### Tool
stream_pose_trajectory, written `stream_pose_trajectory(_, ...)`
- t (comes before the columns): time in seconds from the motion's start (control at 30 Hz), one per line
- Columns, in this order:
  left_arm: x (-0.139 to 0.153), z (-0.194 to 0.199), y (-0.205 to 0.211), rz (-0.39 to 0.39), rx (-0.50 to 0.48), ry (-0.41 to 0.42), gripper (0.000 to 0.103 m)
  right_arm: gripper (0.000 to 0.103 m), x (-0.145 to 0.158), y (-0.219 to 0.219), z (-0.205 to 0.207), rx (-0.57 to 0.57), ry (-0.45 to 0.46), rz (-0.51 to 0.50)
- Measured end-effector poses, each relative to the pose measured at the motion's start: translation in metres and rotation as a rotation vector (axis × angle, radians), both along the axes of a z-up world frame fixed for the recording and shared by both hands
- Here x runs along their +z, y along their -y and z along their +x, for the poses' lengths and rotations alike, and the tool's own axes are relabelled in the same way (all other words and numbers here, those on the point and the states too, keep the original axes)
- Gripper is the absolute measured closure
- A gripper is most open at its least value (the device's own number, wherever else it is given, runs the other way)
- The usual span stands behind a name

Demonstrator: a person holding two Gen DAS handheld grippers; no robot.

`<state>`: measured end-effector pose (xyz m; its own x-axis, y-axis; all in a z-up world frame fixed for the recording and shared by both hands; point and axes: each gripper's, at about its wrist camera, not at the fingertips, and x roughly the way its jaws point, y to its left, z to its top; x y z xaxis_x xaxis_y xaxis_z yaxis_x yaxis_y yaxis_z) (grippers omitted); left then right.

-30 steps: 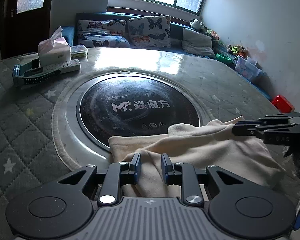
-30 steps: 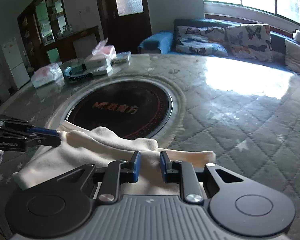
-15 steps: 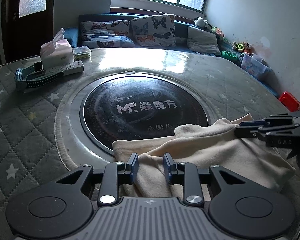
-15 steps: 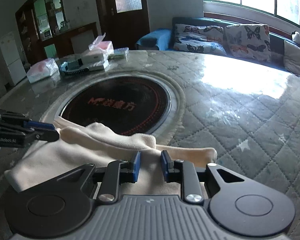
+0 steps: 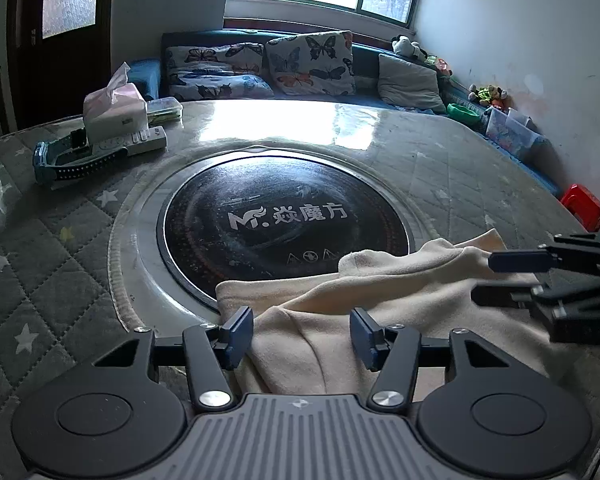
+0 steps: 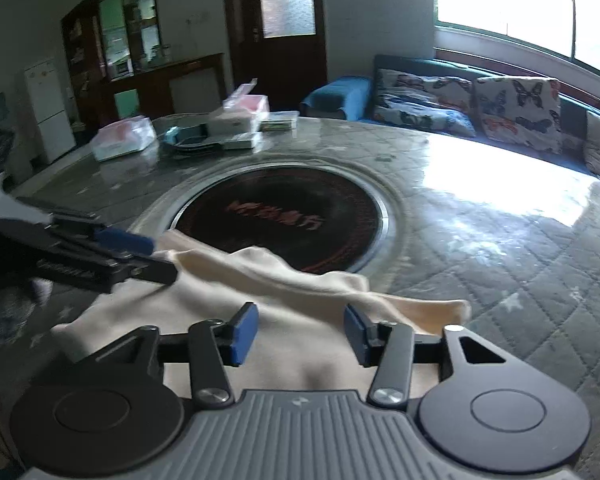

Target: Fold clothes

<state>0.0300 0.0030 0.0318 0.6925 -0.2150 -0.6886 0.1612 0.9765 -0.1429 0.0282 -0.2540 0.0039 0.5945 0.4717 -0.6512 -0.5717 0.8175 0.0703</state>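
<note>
A cream garment lies folded on the near part of the round table, one edge over the black cooktop disc. My left gripper hovers over its left end, jaws opening, the cloth below them and not pinched. In the right wrist view the same cream garment lies under my right gripper, whose jaws are also opening and free of the cloth. Each gripper shows in the other's view: the right gripper from the right, the left gripper from the left.
A quilted grey cover with stars lies over the table. At the far left stand a tissue box, a remote and a blue tray. A sofa with butterfly cushions runs behind, and a red stool sits at the right.
Both grippers' jaws have spread wide and let go of the garment, which now lies loose on the table. The right wrist view has shifted sideways and is blurred.
</note>
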Motion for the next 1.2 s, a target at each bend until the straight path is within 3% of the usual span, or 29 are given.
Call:
stream_pose_trajectory(0.07, 0.001, -0.001, 0.000, 0.004, 0.010, 0.002, 0.036, 0.052, -0.001, -0.005, -0.007, 0.021, -0.002, -0.006)
stream_pose_trajectory(0.2, 0.002, -0.004, -0.005, -0.001, 0.036, 0.004, 0.034, 0.049, -0.007, -0.016, -0.020, 0.058, -0.002, -0.026)
stream_pose_trajectory(0.53, -0.005, -0.009, -0.023, -0.001, 0.100, -0.011, 0.033, 0.046, -0.004, -0.040, -0.040, 0.134, 0.023, -0.045)
stream_pose_trajectory(0.8, -0.008, -0.011, -0.029, 0.005, 0.111, -0.017, 0.033, 0.046, -0.013, -0.076, -0.056, 0.270, 0.022, -0.088)
stream_pose_trajectory(0.97, -0.008, -0.012, -0.030, 0.004, 0.113, -0.015, 0.033, 0.047, -0.001, -0.086, -0.060, 0.299, 0.050, -0.062)
stream_pose_trajectory(1.2, -0.010, -0.012, -0.027, 0.013, 0.116, -0.007, 0.030, 0.048, -0.015, -0.109, -0.065, 0.357, 0.033, -0.094)
